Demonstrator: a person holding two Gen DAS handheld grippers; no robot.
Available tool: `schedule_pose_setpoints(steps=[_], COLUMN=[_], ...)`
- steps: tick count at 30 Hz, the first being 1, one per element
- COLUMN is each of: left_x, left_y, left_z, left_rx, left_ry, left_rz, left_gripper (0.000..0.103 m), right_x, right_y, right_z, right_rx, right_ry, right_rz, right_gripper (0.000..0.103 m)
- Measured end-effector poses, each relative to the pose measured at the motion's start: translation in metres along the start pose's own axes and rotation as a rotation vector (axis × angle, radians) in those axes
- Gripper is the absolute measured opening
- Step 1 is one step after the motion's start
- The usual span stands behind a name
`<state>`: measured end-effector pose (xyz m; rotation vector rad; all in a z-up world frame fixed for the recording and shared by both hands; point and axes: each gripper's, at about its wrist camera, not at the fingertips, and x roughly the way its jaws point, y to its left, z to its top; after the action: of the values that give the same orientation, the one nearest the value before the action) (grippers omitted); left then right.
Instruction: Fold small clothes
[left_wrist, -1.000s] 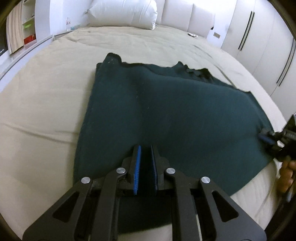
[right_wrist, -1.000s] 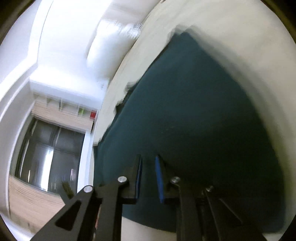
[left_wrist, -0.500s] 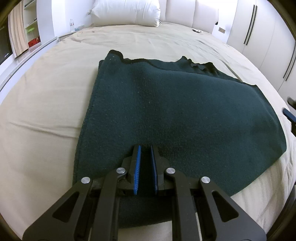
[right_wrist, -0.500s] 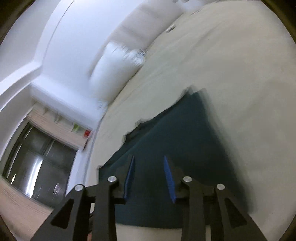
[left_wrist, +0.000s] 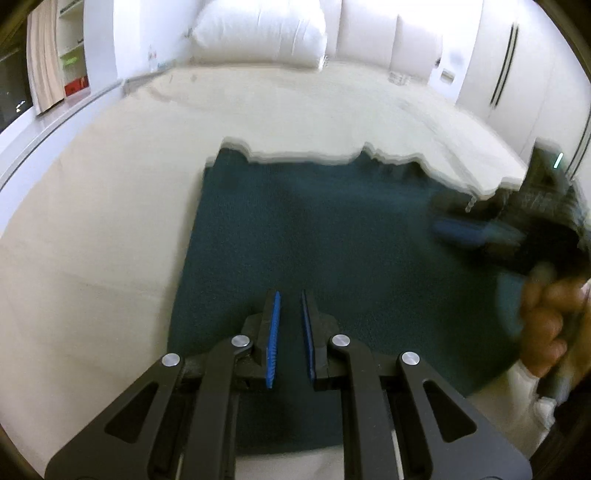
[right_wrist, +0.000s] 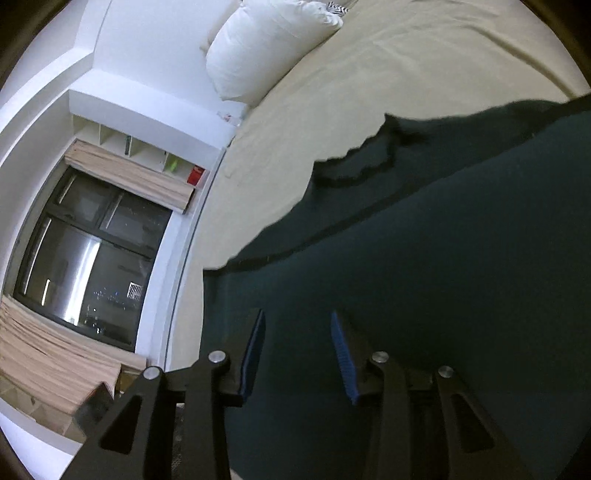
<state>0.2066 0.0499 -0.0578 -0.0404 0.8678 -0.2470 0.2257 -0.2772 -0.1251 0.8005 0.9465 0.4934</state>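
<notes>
From my left wrist camera, the dark green garment (left_wrist: 332, 236) lies spread flat on the beige bed sheet (left_wrist: 103, 206), well short of the white pillow (left_wrist: 258, 33) at the head of the bed. My left gripper (left_wrist: 290, 299) sits over the garment's near edge with its blue-padded fingers (left_wrist: 274, 332) slightly parted, a narrow gap between them and no cloth in it. At the garment's right side I see my right gripper (left_wrist: 458, 232), badly blurred, with the hand (left_wrist: 550, 317) behind it; from here I can't tell how its jaws stand.

From my right wrist camera, the garment (right_wrist: 461, 277) fills the lower right, its ragged far edge toward the pillow (right_wrist: 266, 40). My right gripper (right_wrist: 297, 321) has its fingers (right_wrist: 341, 354) spread wide above the cloth, gripping nothing. Beyond the garment's left edge stand a dark window (right_wrist: 88, 258) and shelves (right_wrist: 140, 151).
</notes>
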Motion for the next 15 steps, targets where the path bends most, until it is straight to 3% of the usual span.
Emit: schedule_pose_setpoints(steps=[2, 6, 8, 11, 12, 14, 15], left_x=[0.005, 0.038, 0.072, 0.117, 0.123, 0.121, 0.118], left_y=[-0.008, -0.035, -0.039, -0.015, -0.004, 0.029, 0.038], left_z=[0.026, 0.082, 0.097, 0.089, 0.082, 0.070, 0.068], left_rx=[0.001, 0.069, 0.073, 0.000, -0.031, -0.149, -0.186], left_ry=[-0.021, -0.095, -0.042, 0.063, 0.072, 0.039, 0.039], left_rz=[-0.040, -0.051, -0.063, -0.022, -0.044, -0.204, -0.238], left_gripper=[0.012, 0.012, 0.012, 0.012, 0.012, 0.012, 0.012], right_x=[0.004, 0.013, 0.019, 0.016, 0.012, -0.001, -0.005], right_y=[0.011, 0.011, 0.002, -0.014, -0.018, -0.032, -0.038], right_z=[0.003, 0.015, 0.022, 0.028, 0.031, 0.038, 0.042], right_rx=[-0.005, -0.007, 0.015, 0.052, 0.052, 0.059, 0.070], right_ry=[-0.018, -0.026, -0.027, -0.030, -0.038, -0.078, -0.091], right_rz=[0.005, 0.022, 0.025, 0.041, 0.049, 0.052, 0.054], right_gripper=[0.041, 0.043, 0.042, 0.029, 0.027, 0.025, 0.021])
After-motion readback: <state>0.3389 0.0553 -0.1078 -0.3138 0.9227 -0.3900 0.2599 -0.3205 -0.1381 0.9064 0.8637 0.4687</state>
